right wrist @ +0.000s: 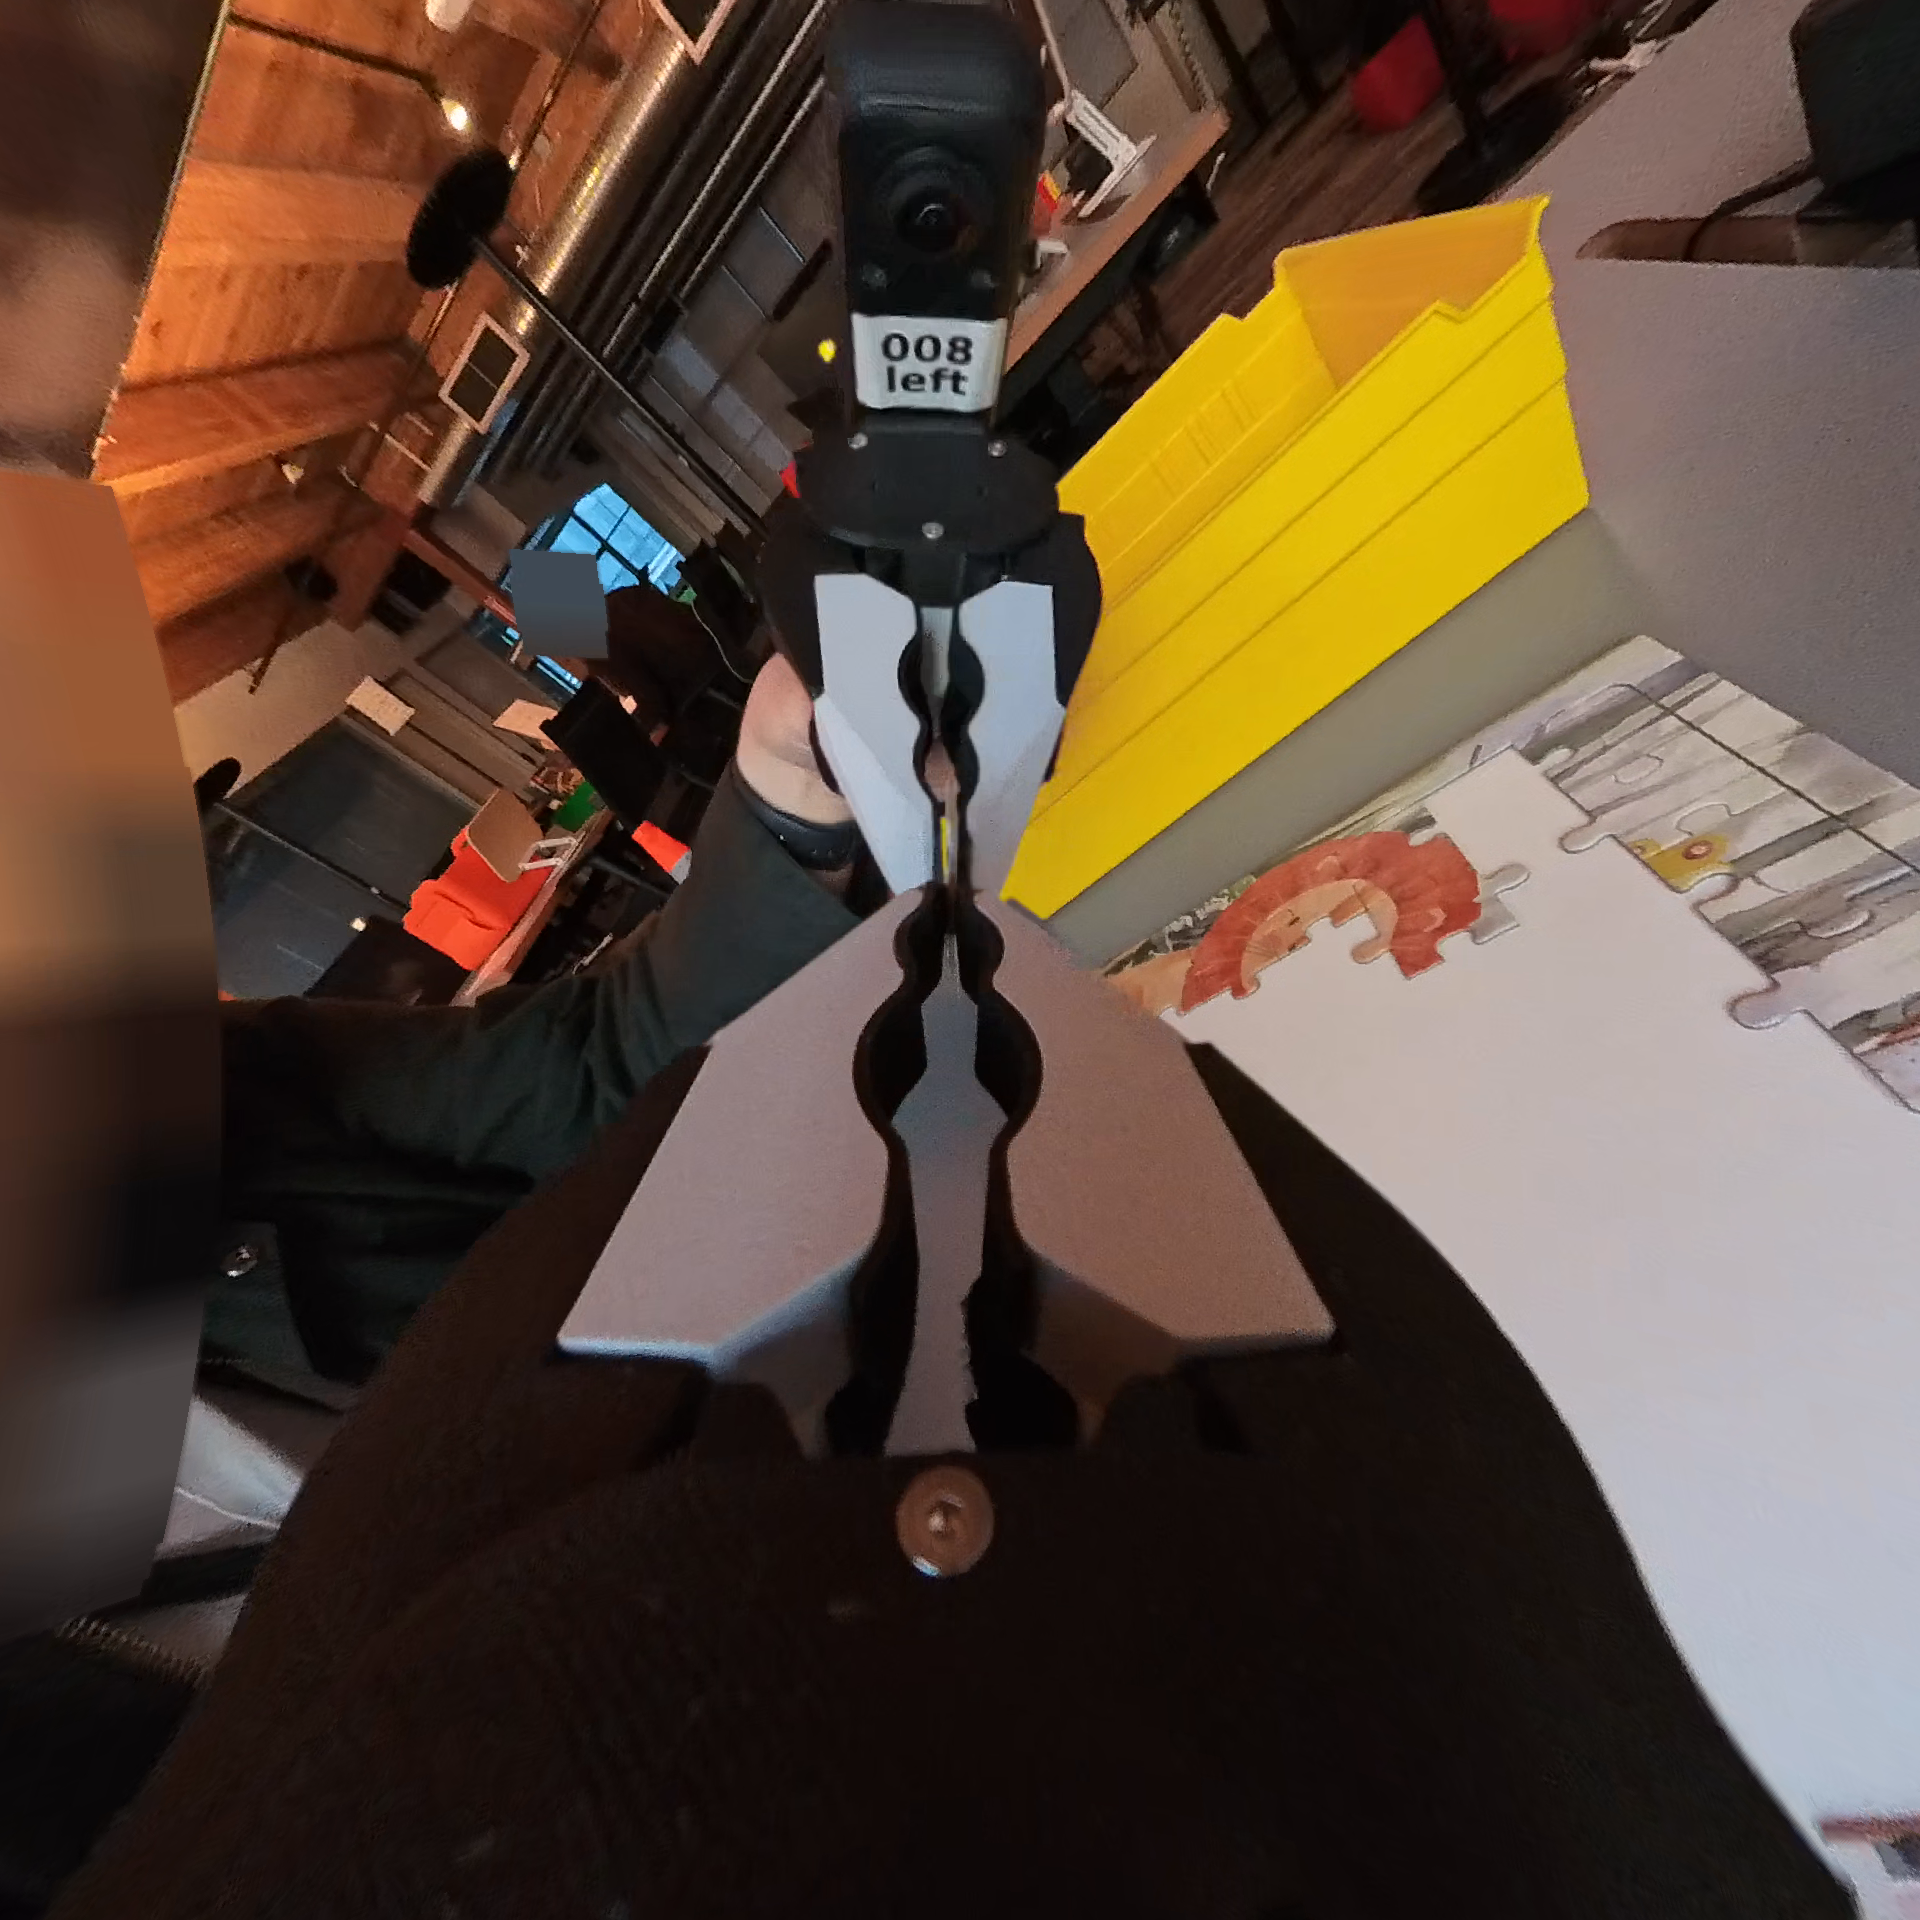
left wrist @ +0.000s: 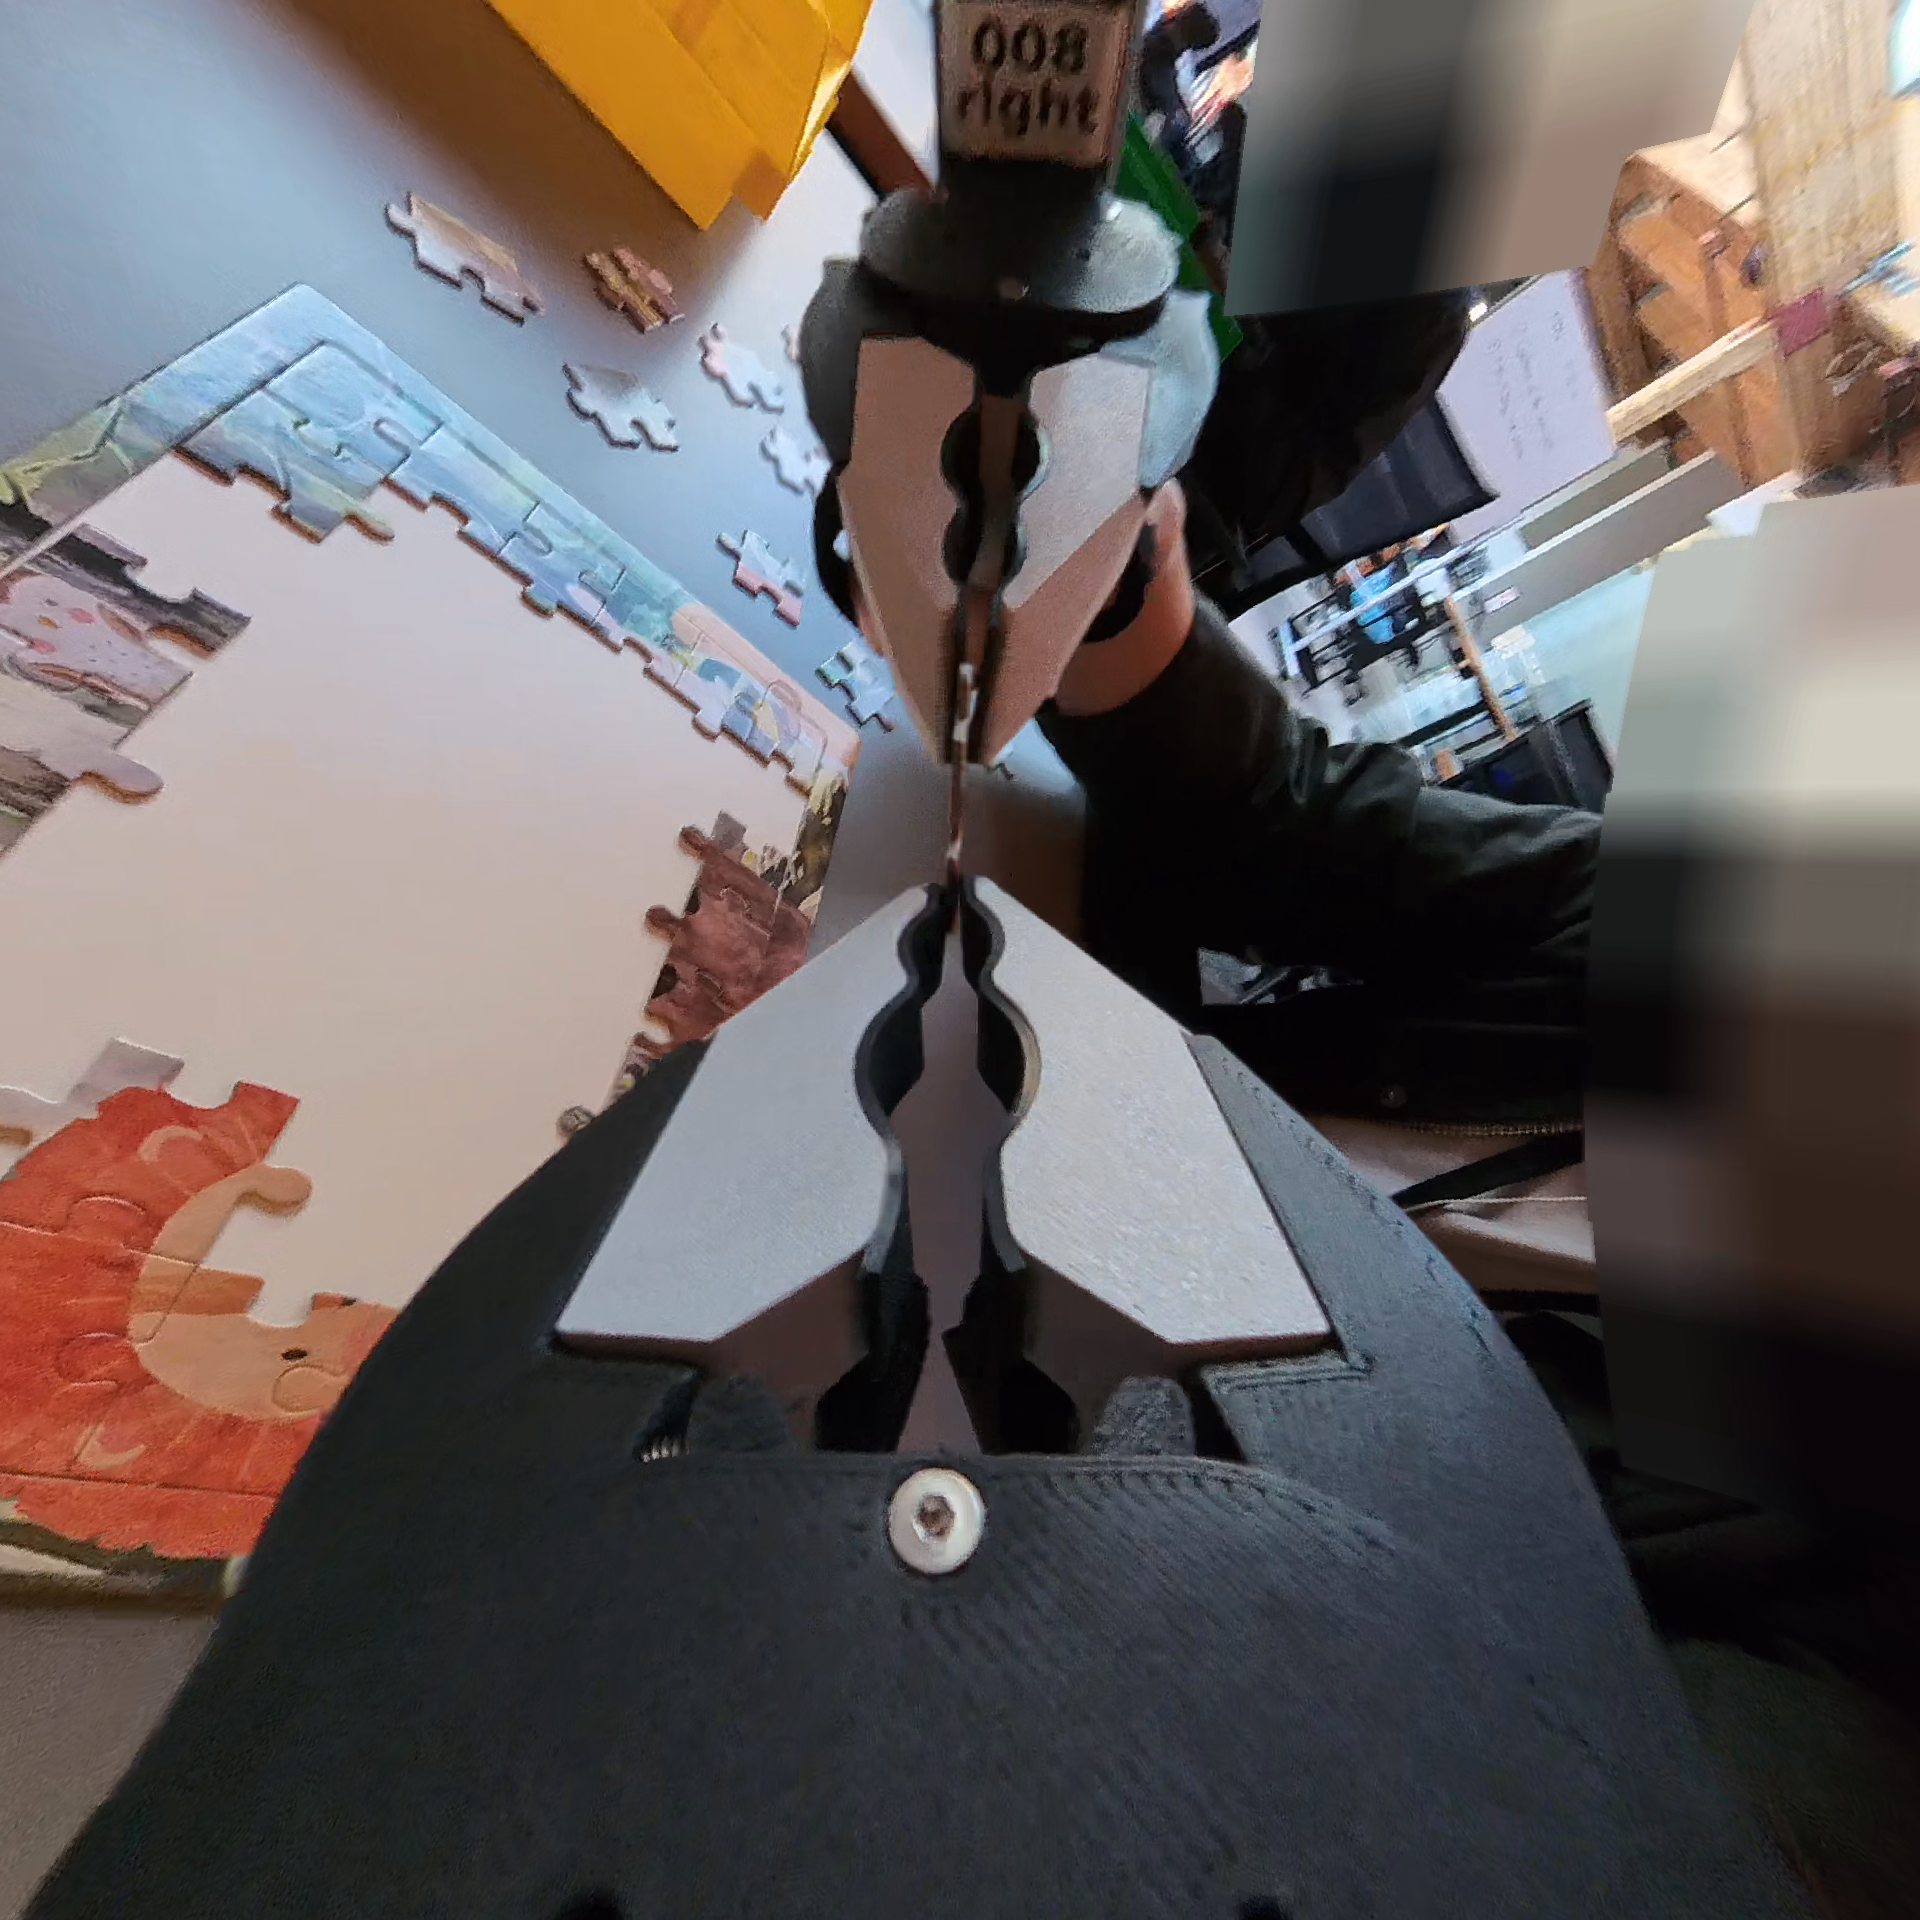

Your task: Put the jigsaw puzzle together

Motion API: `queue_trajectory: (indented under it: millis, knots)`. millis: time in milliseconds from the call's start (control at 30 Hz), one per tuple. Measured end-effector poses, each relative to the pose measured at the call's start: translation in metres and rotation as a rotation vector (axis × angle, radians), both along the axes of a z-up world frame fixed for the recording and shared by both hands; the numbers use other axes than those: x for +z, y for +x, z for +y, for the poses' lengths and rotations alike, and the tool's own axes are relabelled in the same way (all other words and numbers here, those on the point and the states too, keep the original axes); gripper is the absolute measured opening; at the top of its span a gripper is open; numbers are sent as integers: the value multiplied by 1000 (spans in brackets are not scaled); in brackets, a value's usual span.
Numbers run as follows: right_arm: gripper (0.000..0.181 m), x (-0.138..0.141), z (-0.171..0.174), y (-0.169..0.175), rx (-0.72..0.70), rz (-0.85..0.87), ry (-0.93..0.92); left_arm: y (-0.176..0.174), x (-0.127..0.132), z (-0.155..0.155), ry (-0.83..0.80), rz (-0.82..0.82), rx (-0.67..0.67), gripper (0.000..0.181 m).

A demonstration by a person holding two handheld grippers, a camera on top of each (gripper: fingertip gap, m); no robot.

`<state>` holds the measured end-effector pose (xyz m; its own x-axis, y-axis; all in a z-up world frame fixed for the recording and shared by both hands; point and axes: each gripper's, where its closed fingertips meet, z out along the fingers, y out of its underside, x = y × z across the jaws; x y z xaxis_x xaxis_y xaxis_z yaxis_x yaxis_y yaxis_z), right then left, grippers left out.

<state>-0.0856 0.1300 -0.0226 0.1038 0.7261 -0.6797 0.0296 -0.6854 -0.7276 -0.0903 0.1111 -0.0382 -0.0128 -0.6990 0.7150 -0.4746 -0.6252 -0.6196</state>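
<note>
My left gripper [left wrist: 951, 899] and my right gripper [right wrist: 945, 914] point at each other tip to tip above the table. Both are shut on one thin puzzle piece [left wrist: 954, 821], seen edge-on between them; it also shows in the right wrist view [right wrist: 945, 836]. The right gripper [left wrist: 966, 753] shows at the top of the left wrist view, and the left gripper [right wrist: 940, 878] at the top of the right wrist view. The puzzle board [left wrist: 416, 831] lies to the left, partly filled: an assembled border and an orange lion patch [left wrist: 135, 1299]. The board [right wrist: 1558, 1143] also shows on the right.
Several loose pieces [left wrist: 618, 405] lie on the grey table beyond the board. A yellow bin [right wrist: 1351, 520] stands behind the board, also visible in the left wrist view [left wrist: 707, 94]. A person's dark sleeve [left wrist: 1299, 831] reaches in behind the grippers.
</note>
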Motion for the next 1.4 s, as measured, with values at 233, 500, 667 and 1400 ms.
queue_trajectory:
  millis: [233,500,667,1400]
  knots:
    - [1,-13,-12,-7,76,-32,-37,-12,9,11,-8,-33,58,0]
    - [50,-34,-14,-16,71,-279,390,-26,-38,-14,-76,286,-33,0]
    - [48,-30,-31,-30,48,-611,1236,-28,-45,-14,-165,345,6,0]
    - [32,-94,-26,-49,113,-842,826,-50,-13,22,-181,252,256,6]
